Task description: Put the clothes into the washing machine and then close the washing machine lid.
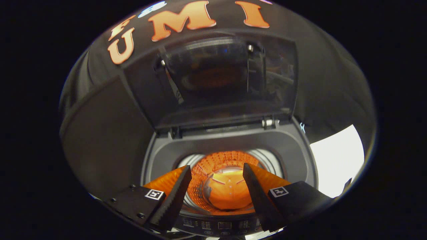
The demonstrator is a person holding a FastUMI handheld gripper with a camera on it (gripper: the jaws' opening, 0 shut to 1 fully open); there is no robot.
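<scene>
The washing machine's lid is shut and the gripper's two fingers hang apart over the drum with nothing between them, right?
Not quite: the lid is open, standing raised behind the drum opening, as the gripper view shows. The rest holds: the gripper has its fingers spread apart above the drum of the washing machine, with nothing held between them.

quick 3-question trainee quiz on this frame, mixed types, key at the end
1. True or false: the washing machine lid is closed.
2. The gripper fingers are: A) open with nothing between them, B) shut on a garment, C) pressing on the lid.
3. Fill in: the fingers point down toward the ____.

Key: 1 false, the lid stands raised behind the opening. 2 A. 3 drum.
</scene>
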